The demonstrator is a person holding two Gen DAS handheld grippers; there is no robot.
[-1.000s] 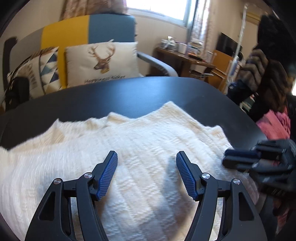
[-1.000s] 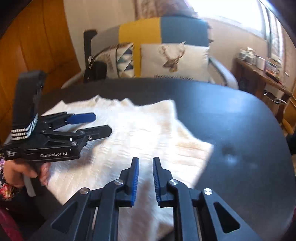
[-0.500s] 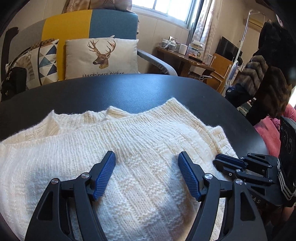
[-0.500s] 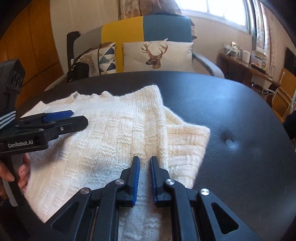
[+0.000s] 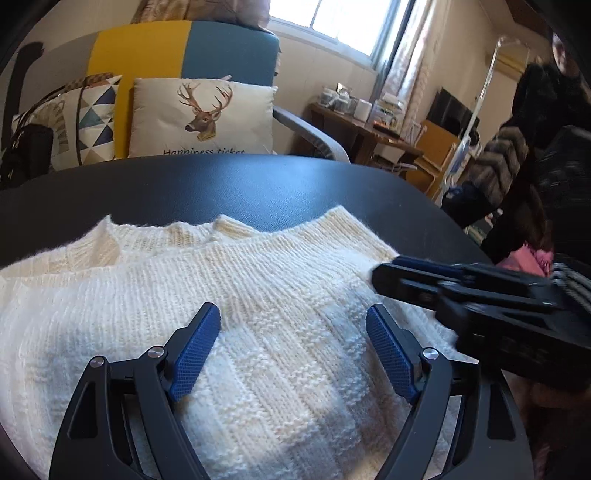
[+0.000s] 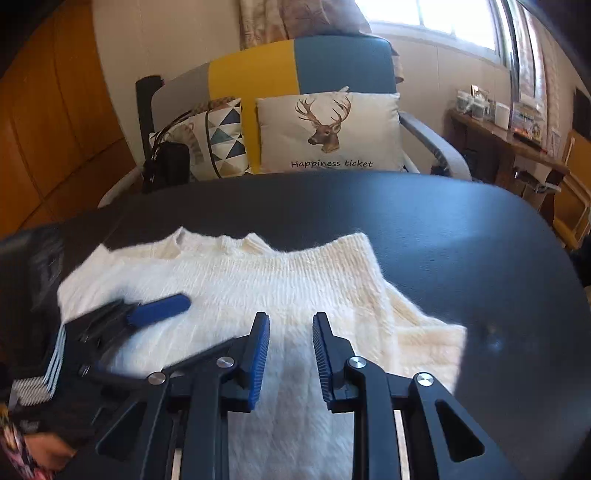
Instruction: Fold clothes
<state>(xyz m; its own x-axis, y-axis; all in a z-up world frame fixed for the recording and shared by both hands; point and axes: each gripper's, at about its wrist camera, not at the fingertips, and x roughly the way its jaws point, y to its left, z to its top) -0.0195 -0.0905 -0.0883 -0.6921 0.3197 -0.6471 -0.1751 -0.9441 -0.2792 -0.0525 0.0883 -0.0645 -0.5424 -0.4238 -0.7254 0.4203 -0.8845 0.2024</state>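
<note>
Behind the dark tabletop [image 6: 424,236] stands a yellow-and-blue armchair [image 6: 295,62] with a deer-print cushion [image 6: 328,133], a triangle-patterned cushion [image 6: 221,144] and a black handbag [image 6: 168,164]. A cluttered wooden side table [image 6: 506,142] sits under the window [image 6: 436,14].

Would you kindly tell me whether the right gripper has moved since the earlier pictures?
Yes: in the left wrist view the right gripper has slid leftward, farther onto the sweater, its jaws just opening, empty.

Sunlit window [image 6: 436,14] behind armchair [image 6: 295,62] with deer cushion [image 6: 328,133].
</note>
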